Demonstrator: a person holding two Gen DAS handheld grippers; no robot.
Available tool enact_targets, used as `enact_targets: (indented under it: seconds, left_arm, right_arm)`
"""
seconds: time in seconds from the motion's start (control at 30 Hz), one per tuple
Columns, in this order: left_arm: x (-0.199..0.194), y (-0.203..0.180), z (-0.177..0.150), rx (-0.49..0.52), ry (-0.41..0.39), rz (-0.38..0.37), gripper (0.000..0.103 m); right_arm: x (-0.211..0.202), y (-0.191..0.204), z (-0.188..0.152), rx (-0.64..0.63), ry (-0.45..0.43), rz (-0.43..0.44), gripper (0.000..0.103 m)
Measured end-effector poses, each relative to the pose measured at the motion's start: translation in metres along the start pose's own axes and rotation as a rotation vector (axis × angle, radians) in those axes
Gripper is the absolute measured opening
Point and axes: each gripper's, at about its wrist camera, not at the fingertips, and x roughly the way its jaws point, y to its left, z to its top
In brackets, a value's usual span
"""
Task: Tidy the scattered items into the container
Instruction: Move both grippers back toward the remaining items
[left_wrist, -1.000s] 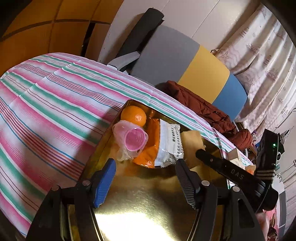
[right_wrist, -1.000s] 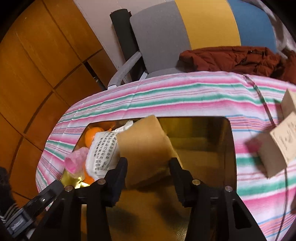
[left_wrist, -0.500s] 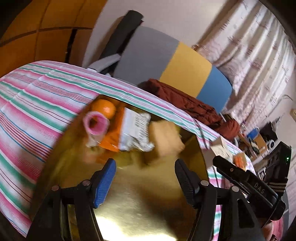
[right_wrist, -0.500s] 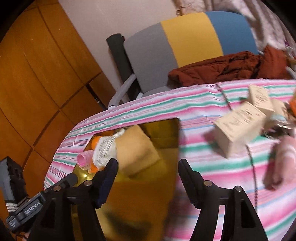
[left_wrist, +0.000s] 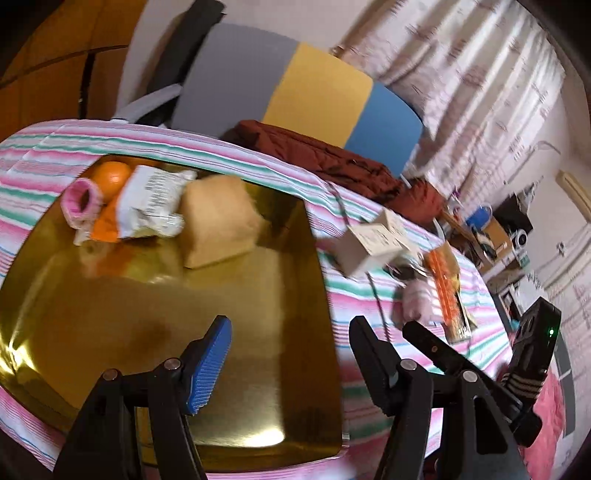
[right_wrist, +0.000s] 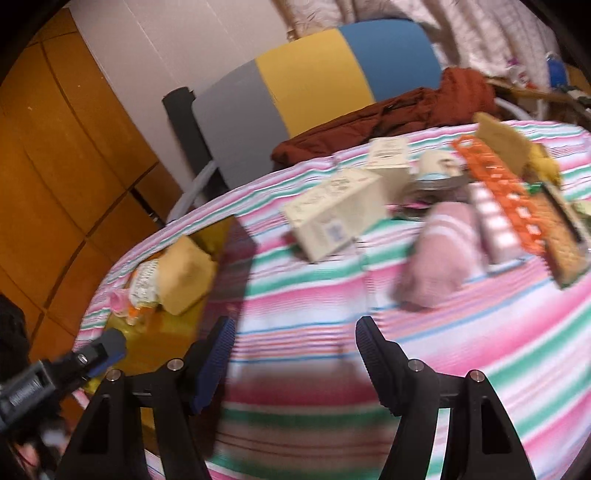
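Gold tray (left_wrist: 110, 317) holds orange (left_wrist: 110, 175), packets, tan pouch (left_wrist: 218, 218).

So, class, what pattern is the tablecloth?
Tablecloth: pink, green and white stripes; clearest in the right wrist view.

The gold container (left_wrist: 303, 258) is showing a glossy, mirror-smooth metal floor, catching glare. The striped cloth (right_wrist: 332, 302) covering the tabletop is looking matt and woven. The white packet (left_wrist: 151, 199) is appearing as crinkled plastic film. The cream box (right_wrist: 332, 218) is reading as matt printed card. Ribbed blue rubber is lining one left tool pad (left_wrist: 208, 369).
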Motion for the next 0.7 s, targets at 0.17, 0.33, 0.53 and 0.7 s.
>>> enact_targets:
  seconds: [0.17,0.33,0.53,0.7]
  left_arm:
    - [0.016,-0.049,-0.012,0.113,0.057,-0.024,0.067]
    - [0.034,-0.091,-0.020,0.205,0.100,-0.046,0.067]
    - [0.071,-0.132,-0.019,0.307,0.142,-0.039,0.067]
    - [0.100,-0.163,-0.014,0.398,0.143,0.002,0.068]
  right_arm:
    - [-0.028,-0.047,-0.011,-0.005,-0.064,-0.150,0.069]
    - [-0.045,-0.102,-0.008,-0.005,-0.112,-0.351,0.069]
    - [-0.046,-0.144,0.017,-0.039,-0.149,-0.460,0.069]
    - [-0.029,-0.156,0.039,-0.109,-0.127,-0.497,0.069]
